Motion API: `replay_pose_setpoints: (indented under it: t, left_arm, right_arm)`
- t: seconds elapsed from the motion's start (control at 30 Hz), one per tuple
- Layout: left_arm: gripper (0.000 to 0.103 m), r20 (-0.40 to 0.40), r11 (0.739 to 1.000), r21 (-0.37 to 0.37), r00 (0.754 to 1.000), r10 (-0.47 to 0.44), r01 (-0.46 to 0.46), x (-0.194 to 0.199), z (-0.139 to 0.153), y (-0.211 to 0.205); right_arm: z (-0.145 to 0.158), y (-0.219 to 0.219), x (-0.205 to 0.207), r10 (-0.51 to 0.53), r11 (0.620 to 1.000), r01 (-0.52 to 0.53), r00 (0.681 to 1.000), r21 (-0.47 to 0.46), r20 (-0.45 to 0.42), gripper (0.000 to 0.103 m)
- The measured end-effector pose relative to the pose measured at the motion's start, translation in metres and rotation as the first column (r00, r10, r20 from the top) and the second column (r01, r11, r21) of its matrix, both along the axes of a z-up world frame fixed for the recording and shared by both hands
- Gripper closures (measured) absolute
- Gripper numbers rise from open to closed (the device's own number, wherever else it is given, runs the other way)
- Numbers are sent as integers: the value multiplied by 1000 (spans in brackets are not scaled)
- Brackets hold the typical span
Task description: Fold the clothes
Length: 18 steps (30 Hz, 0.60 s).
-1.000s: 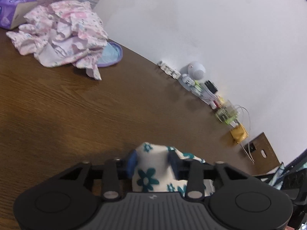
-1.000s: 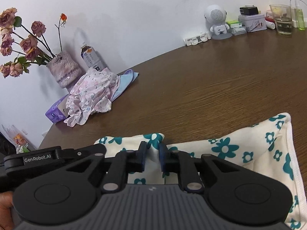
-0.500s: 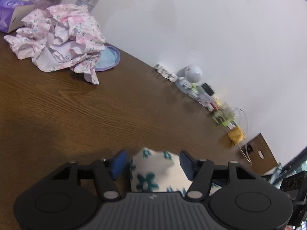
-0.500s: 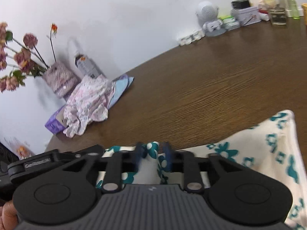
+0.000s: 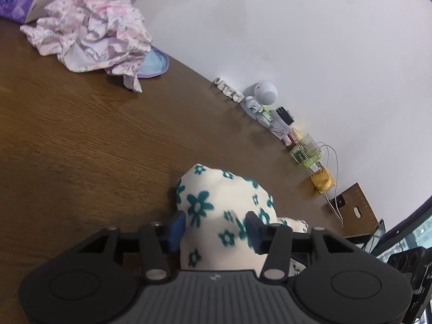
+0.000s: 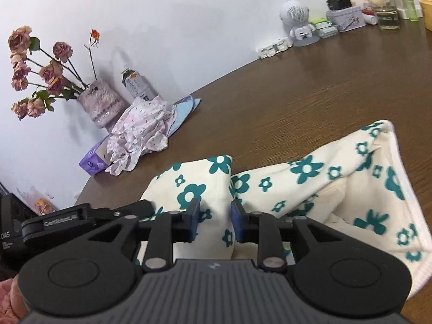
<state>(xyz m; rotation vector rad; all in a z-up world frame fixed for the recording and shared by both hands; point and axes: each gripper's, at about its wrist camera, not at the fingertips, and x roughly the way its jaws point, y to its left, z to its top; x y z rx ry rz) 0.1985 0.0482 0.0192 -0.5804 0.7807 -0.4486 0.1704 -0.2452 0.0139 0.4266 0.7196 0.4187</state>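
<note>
The cloth (image 6: pixel 310 178) is cream with teal flowers. It lies bunched on the brown table (image 6: pixel 310 89). The left gripper (image 5: pixel 214 228) is wide open, with cloth between its blue pads but not pinched. The right gripper (image 6: pixel 215 220) is partly open around a fold, not squeezing it.

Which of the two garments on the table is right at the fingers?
The cream cloth with teal flowers; the pink floral garment lies crumpled far back by the vase.
</note>
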Motion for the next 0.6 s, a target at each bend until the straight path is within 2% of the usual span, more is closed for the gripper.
replay_pose_setpoints:
  t: [0.1, 0.13, 0.17, 0.23, 0.3, 0.33, 0.37, 0.4, 0.47, 0.5, 0.53, 0.57, 0.6]
  left_arm:
    - [60, -14, 1000, -6, 1000, -7, 7, -4, -2, -2]
    - [69, -16, 1000, -9, 1000, -6, 6, -5, -3, -2]
    - [70, -17, 1000, -9, 1000, -2, 2, -6, -3, -1]
    - [71, -19, 1000, -9, 1000, 5, -6, -9, -3, 0]
    - [68, -21, 1000, -9, 1000, 13, -13, -11, -3, 2]
    - [62, -21, 1000, -9, 1000, 17, -17, -13, -2, 3]
    - [57, -22, 1000, -9, 1000, 21, -21, -14, -2, 4]
    - [56, -24, 1000, -9, 999, 23, -23, -16, -3, 5]
    - [60, -30, 1000, -14, 999, 19, -19, -19, -4, 5]
    - [68, -34, 1000, -23, 999, 9, -10, -19, -6, 4]
    - [74, -36, 1000, -31, 999, 3, -5, -19, -8, 4]
    - [73, -35, 999, -34, 999, 5, -6, -19, -8, 3]
    - [73, -37, 999, -41, 999, 8, -9, -20, -9, 4]
  right_arm:
    - [2, 1, -10, 7, 1000, -7, 1000, -27, 15, 75]
    - [2, 2, -13, 12, 999, -11, 1000, -35, 18, 75]
    - [1, 2, -14, 16, 1000, -16, 1000, -24, 14, 75]
    - [-2, 3, -13, 20, 1000, -20, 1000, 2, 1, 81]
    - [-2, 2, -15, 15, 1000, -15, 1000, -1, 2, 82]
    - [-2, 2, -15, 13, 1000, -13, 1000, -2, 3, 82]
    - [-1, 2, -16, 11, 1000, -11, 1000, -3, 3, 79]
    - [-1, 1, -17, 8, 1000, -8, 1000, -5, 5, 74]
    - [0, 0, -23, 1, 1000, -1, 1000, -17, 15, 67]
    - [0, 0, -25, 3, 1000, -3, 1000, -21, 16, 68]
    - [-1, 0, -26, 7, 1000, -7, 1000, -19, 11, 68]
    - [-3, 2, -25, 16, 1000, -16, 1000, -14, 5, 81]
    - [-5, 4, -25, 22, 1000, -22, 1000, -12, 2, 83]
